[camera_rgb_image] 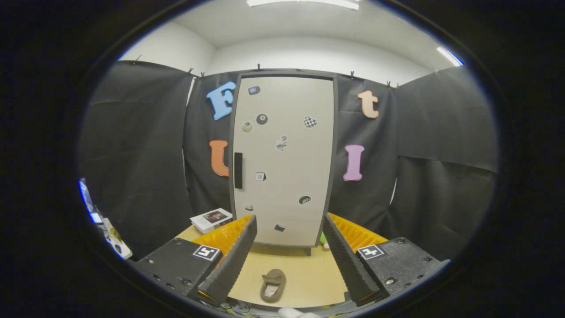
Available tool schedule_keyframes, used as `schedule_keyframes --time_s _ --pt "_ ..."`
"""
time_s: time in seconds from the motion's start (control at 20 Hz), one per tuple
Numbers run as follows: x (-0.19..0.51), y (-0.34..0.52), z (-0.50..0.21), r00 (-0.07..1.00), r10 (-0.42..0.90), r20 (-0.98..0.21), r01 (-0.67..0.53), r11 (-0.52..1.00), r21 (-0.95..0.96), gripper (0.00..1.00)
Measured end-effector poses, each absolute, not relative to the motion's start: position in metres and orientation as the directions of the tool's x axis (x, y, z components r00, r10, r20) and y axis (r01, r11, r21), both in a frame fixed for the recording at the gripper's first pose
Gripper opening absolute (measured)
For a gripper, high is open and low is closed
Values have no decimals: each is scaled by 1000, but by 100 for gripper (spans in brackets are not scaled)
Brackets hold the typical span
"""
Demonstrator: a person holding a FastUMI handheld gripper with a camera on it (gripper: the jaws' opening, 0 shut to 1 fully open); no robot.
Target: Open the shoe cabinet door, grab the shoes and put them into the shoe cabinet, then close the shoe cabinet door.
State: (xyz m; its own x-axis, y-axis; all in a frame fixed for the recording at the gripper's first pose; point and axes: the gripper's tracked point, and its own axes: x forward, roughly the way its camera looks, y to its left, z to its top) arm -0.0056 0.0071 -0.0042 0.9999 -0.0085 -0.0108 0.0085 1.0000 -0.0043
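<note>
The claw (289, 238) hangs with its fingers (234, 260) spread wide, gripping nothing; between them, down at 6 o'clock, a brown slipper (273, 285) lies on the worktop (304, 274); beyond the fingertips at 12 o'clock stands the shoe cabinet (284, 159), its door (291, 176) closed, a dark handle (238, 170) on its 9 o'clock edge; a book (211, 219) lies at 10 o'clock, beside the cabinet's foot.

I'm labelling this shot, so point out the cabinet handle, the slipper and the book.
Handle (238, 170): gripper view, middle of the dark bar on the door.
Slipper (273, 285): gripper view, its opening, between the fingers.
Book (211, 219): gripper view, its cover.
</note>
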Motion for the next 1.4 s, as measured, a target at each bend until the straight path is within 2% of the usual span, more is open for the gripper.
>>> schedule_keyframes --time_s 0.3,0.6,0.9,1.4 --pt "8 22 0 1000 -6 -3 6 1000 -18 98" --pt "61 69 17 999 45 15 -44 999 -24 98" --pt "149 139 35 989 143 31 -144 990 6 98" --pt "312 173 39 994 113 -4 -113 994 9 98"
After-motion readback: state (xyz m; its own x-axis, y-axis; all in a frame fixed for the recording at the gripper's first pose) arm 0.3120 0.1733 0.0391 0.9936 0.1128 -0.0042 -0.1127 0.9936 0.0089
